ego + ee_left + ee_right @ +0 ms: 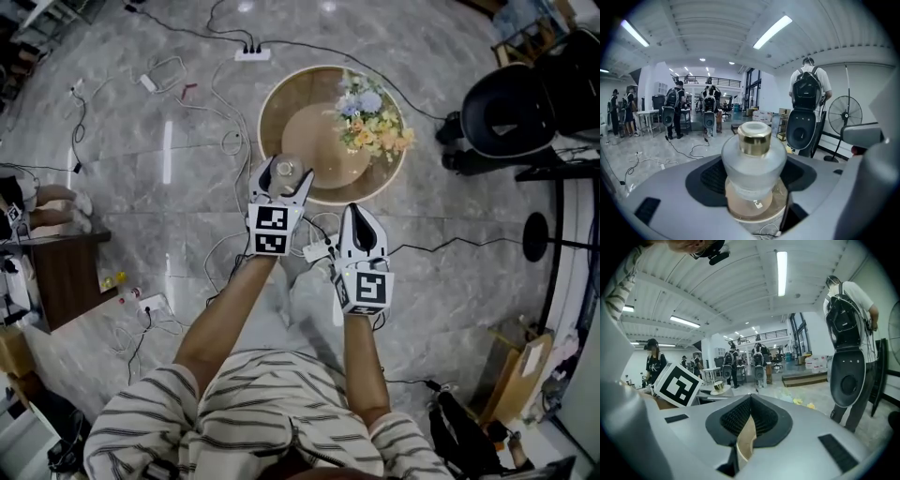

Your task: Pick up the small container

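Left hand-held gripper [285, 172] grasping small container [753, 165]: frosted round glass body, gold collar. Right hand-held gripper [750, 400] clenched.

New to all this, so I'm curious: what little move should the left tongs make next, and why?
Probably just hold the squeeze and steady it: the left tongs already clasp the small container well above the round table.

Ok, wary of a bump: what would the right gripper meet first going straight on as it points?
Likely the round table, at its near rim just ahead of the right gripper, though their relative height is unclear from above.
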A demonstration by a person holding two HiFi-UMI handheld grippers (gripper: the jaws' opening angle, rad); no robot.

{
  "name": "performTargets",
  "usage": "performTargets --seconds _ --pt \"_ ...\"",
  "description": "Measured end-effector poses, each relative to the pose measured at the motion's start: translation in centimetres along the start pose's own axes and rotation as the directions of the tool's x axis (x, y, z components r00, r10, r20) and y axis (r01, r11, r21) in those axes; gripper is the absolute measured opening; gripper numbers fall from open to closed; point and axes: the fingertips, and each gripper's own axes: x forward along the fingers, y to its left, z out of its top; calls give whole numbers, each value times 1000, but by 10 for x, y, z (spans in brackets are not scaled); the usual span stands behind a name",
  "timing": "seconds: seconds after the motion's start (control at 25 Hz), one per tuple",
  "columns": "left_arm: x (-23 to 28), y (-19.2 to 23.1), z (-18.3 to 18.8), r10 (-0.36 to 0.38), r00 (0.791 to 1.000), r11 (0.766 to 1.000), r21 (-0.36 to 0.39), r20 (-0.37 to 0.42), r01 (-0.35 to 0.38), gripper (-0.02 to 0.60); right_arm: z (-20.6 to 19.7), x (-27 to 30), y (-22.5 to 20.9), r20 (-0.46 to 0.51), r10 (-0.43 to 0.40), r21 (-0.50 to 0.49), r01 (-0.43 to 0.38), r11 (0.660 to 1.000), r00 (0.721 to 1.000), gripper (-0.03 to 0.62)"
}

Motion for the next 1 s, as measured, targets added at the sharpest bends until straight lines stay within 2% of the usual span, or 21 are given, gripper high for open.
performTargets --seconds 0.48,0.68,0.84,1.0 --pt "-61 -5 77 -3 998 1000 13 55 2 324 69 -26 10 70 12 -8 -12 1000 997 9" --pt "-84 -13 93 -13 996 999 50 93 8 324 88 -41 8 92 -13 -10 14 1000 996 9" --pt "-101 -17 103 -42 994 995 95 104 32 324 109 -43 14 124 -13 -17 15 1000 992 9" --pt "-112 -18 110 -55 992 993 107 114 43 324 125 -44 19 141 -7 -35 12 999 990 9"
